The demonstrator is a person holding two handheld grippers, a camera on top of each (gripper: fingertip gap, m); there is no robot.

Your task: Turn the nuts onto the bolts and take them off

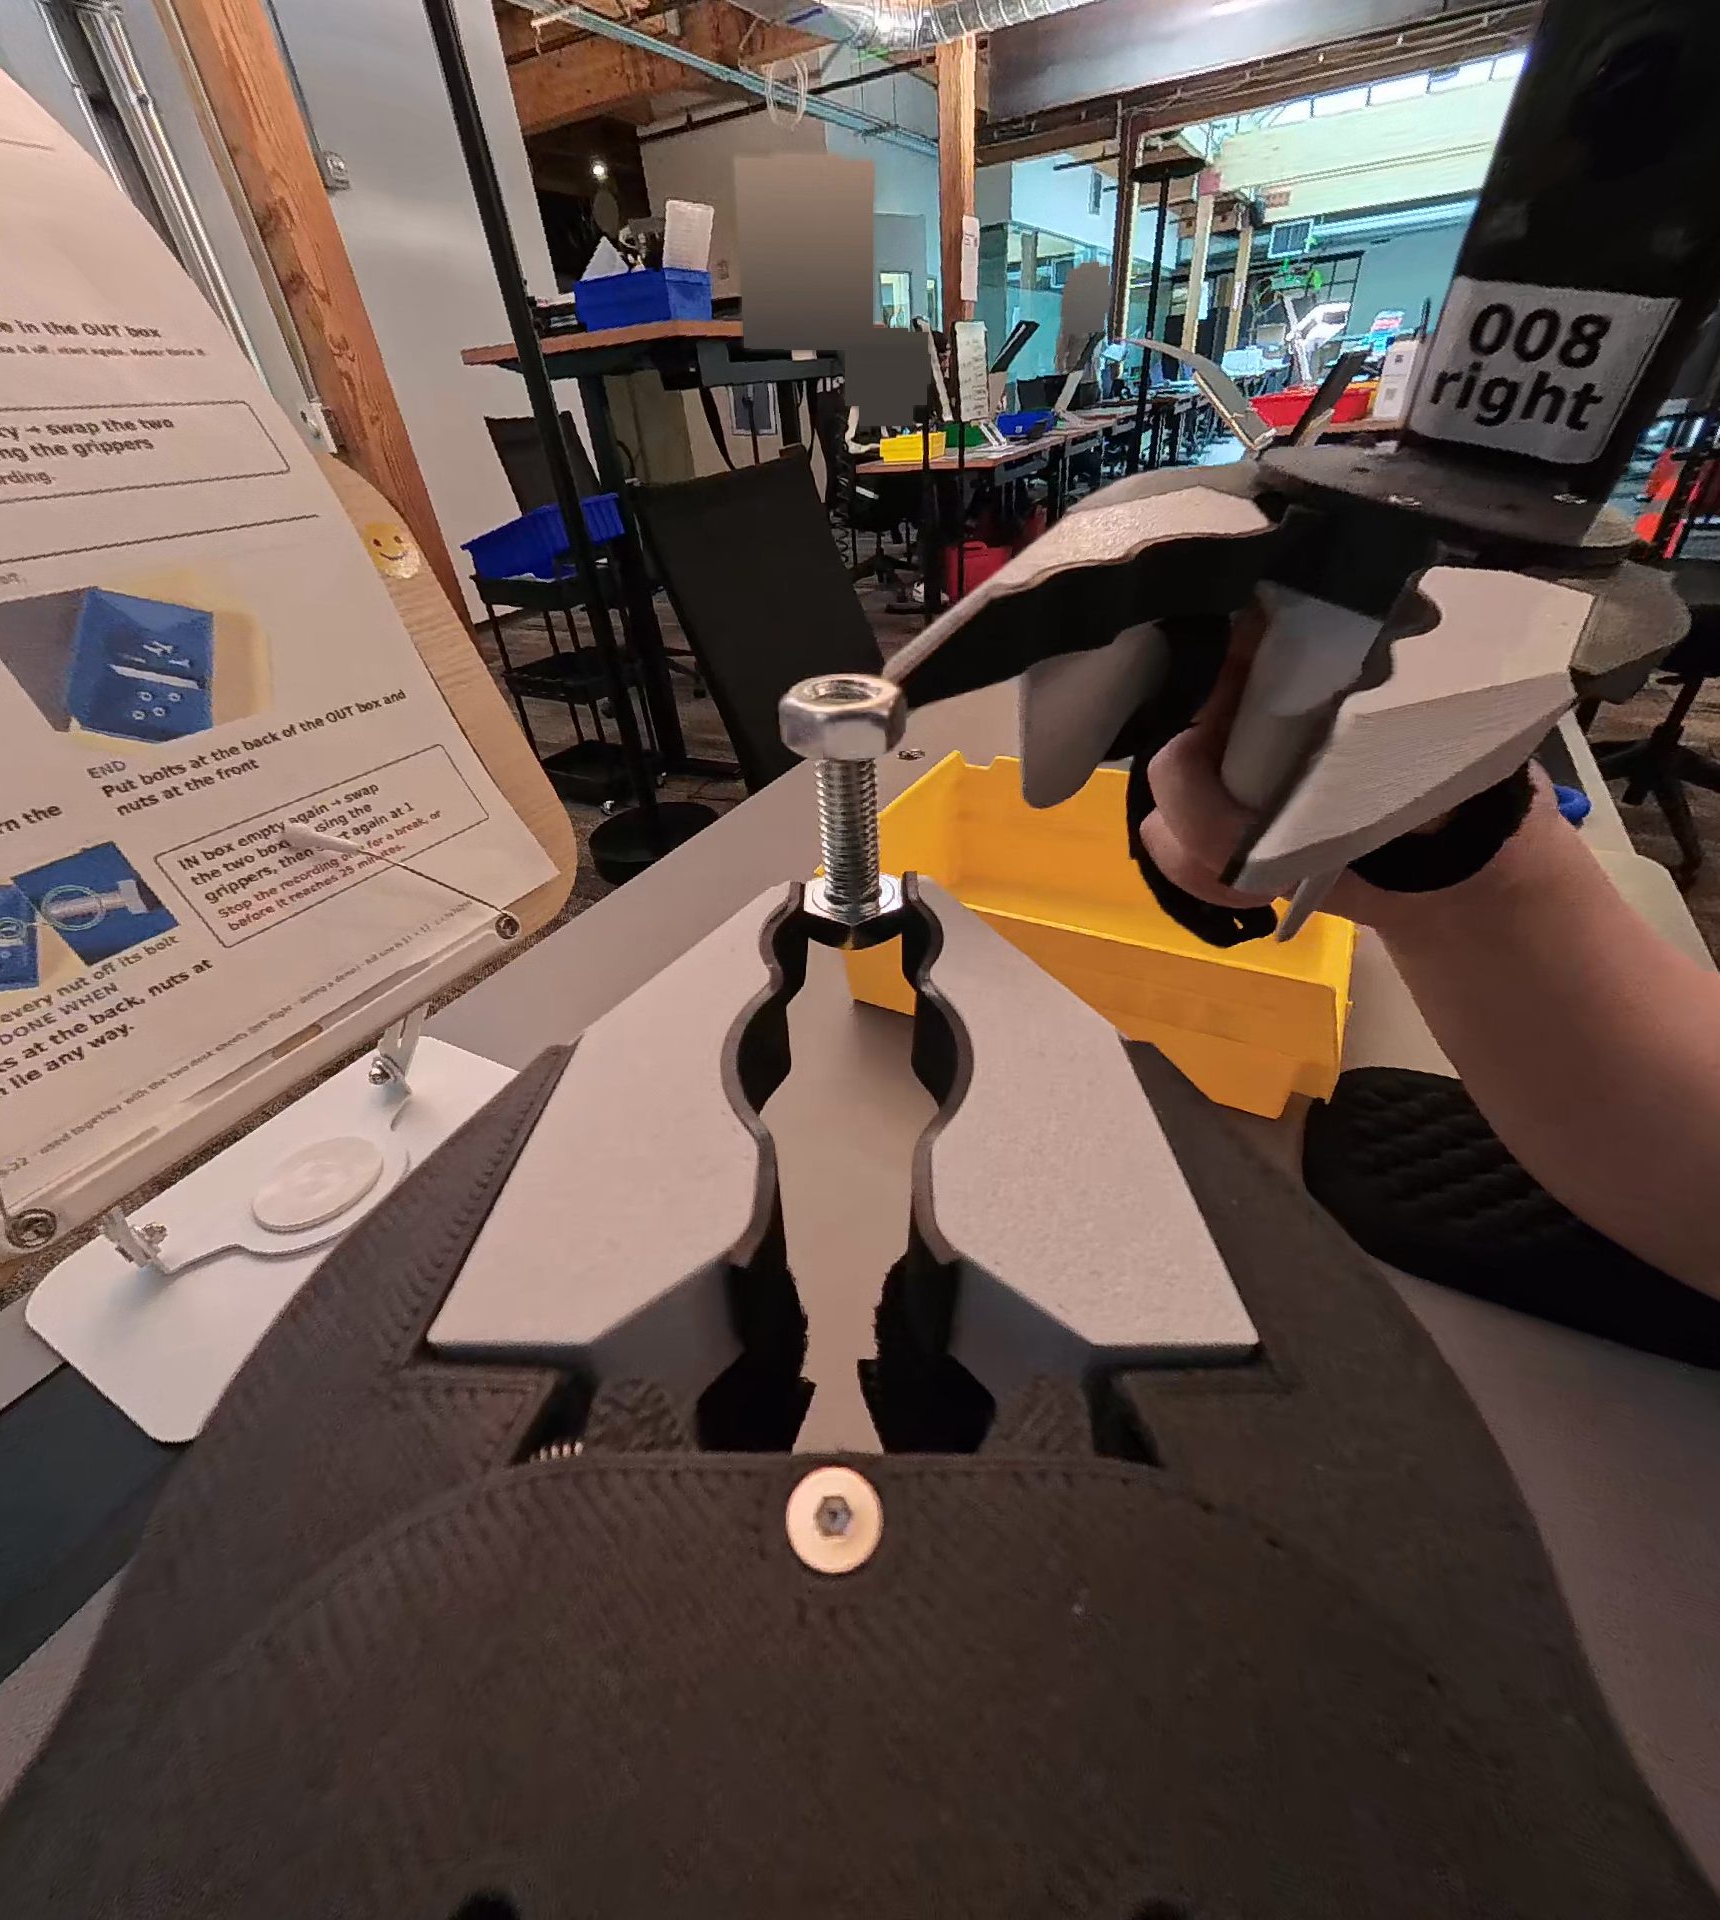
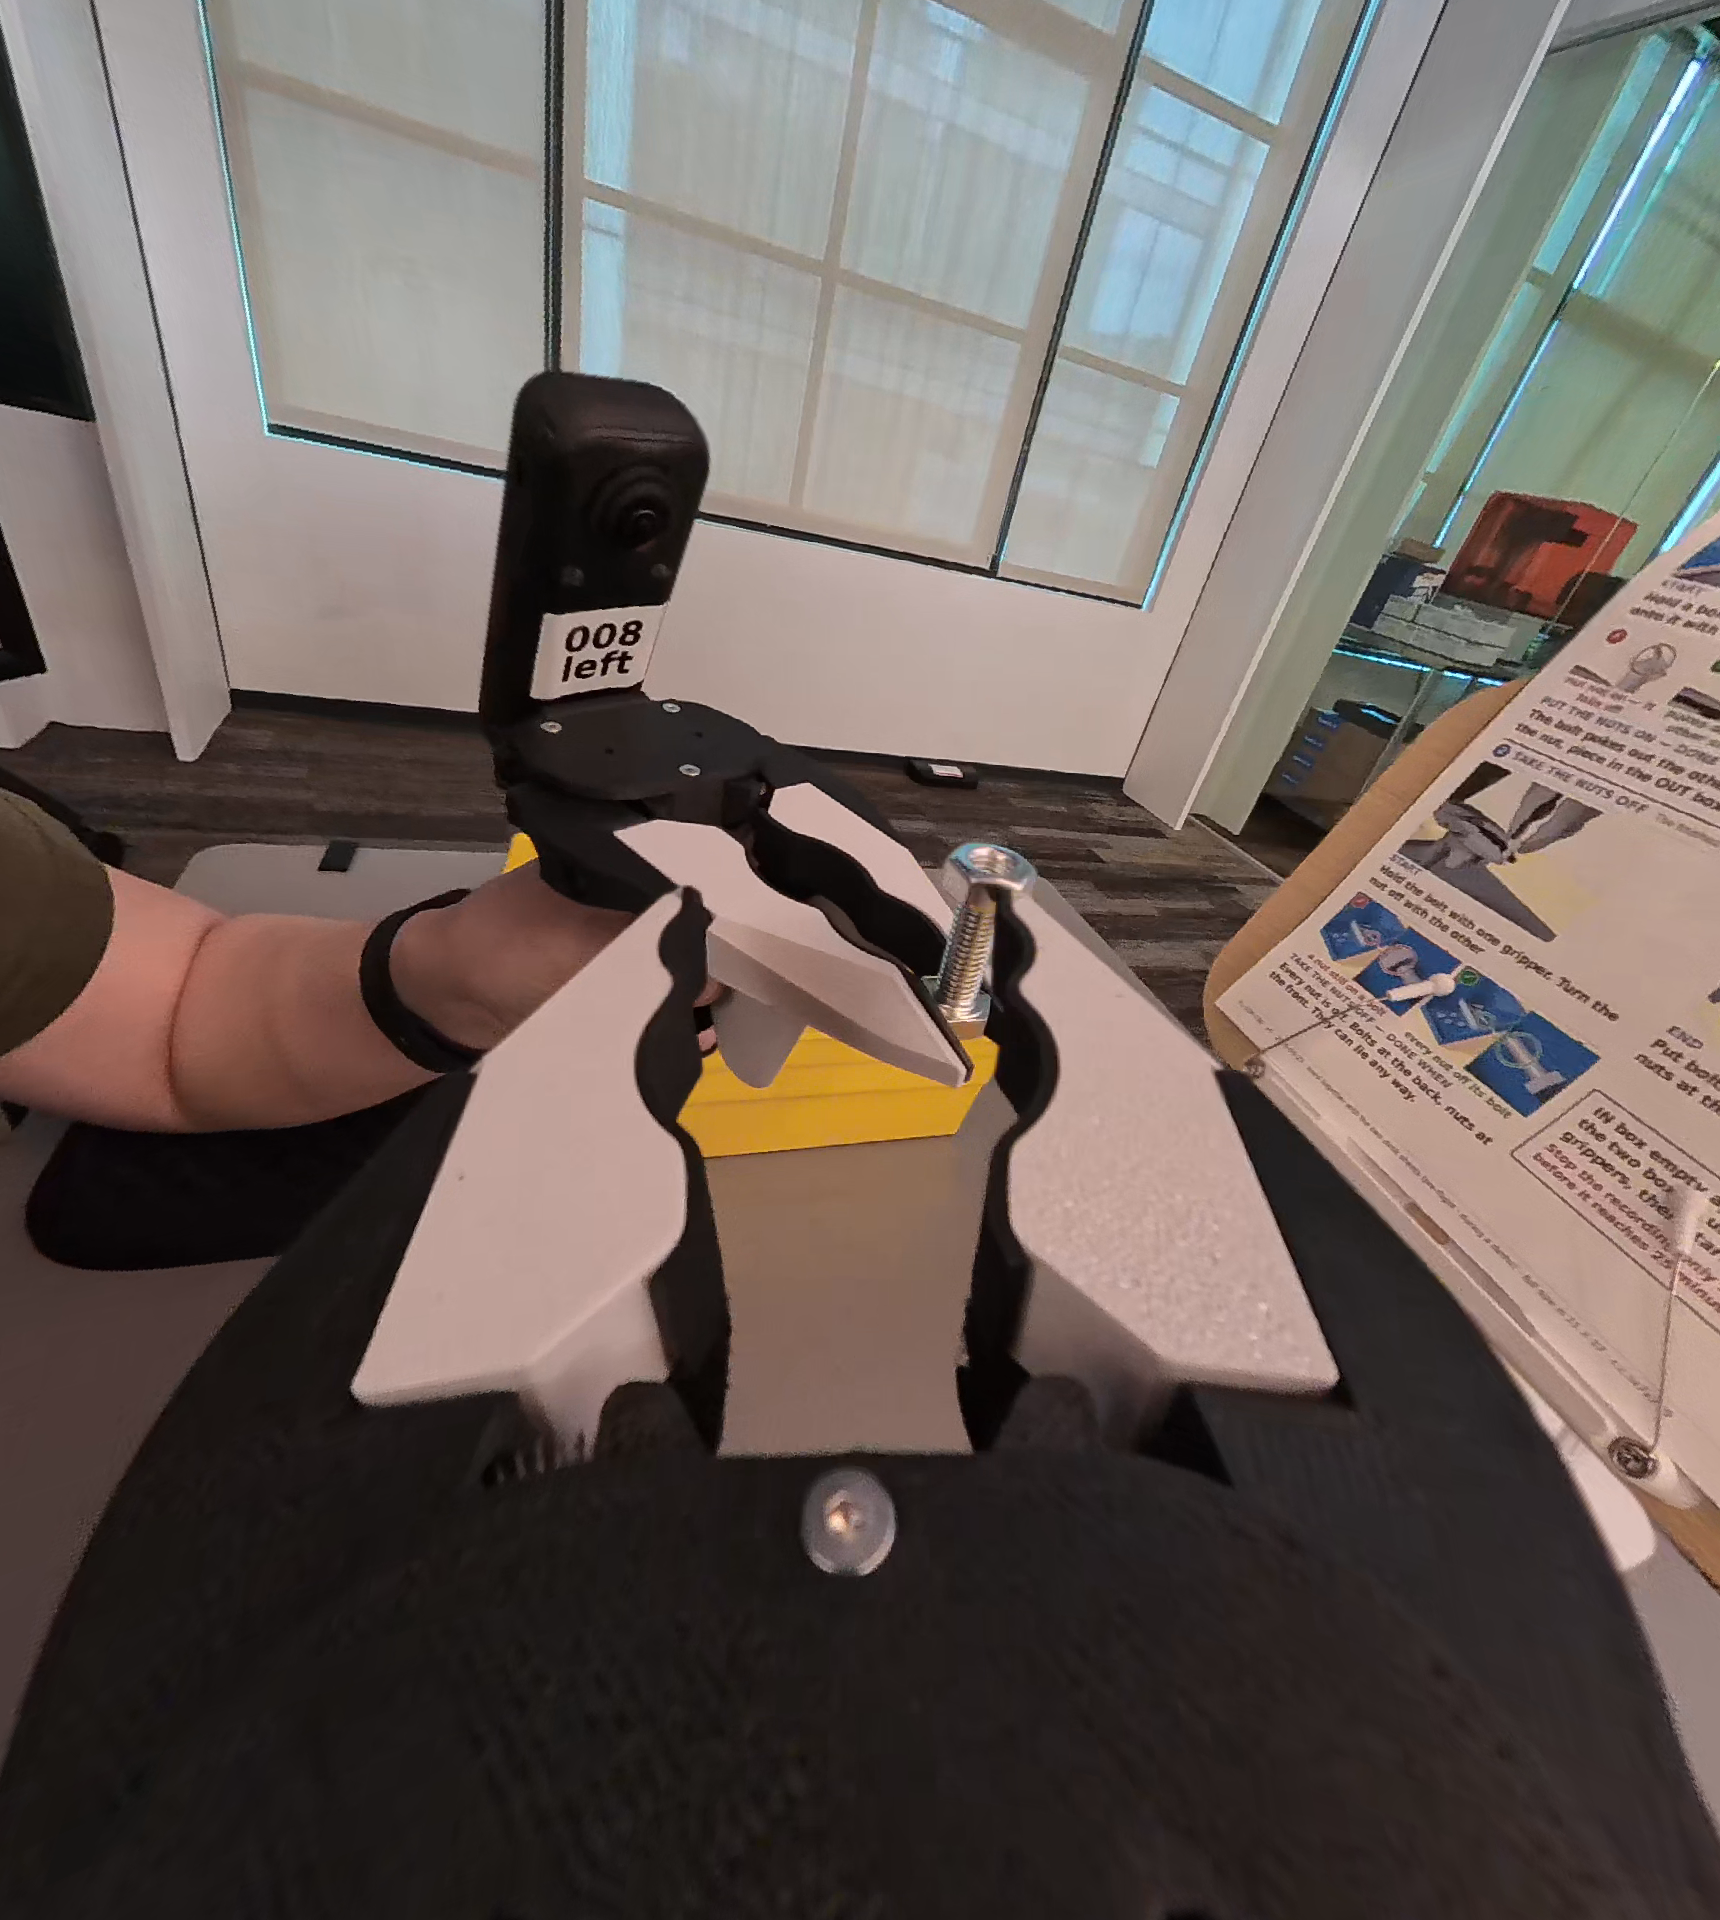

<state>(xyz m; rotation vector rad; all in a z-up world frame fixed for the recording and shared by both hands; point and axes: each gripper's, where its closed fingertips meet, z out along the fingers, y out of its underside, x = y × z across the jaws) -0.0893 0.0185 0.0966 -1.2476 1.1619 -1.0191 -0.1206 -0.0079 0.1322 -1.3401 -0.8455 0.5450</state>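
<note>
Fingers [image 1: 1017, 1049] of the left gripper [image 1: 851, 914] are pinched on the hex head of a bolt [image 1: 848, 831], holding it upright with the threaded shank pointing up. A nut [image 1: 843, 715] sits at the very top of the threads. The right gripper [image 2: 851, 914] has its fingers [image 2: 1126, 1132] spread apart, one tip touching the nut's side, nothing clamped between them. Behind the bolt, a yellow bin [image 1: 1126, 925] rests on the grey worktop [image 1: 648, 966]. A black wrist pad [image 1: 1458, 1195] lies under the person's right forearm. An instruction sheet on a wooden stand [image 1: 160, 727] leans at the left gripper's side.
</note>
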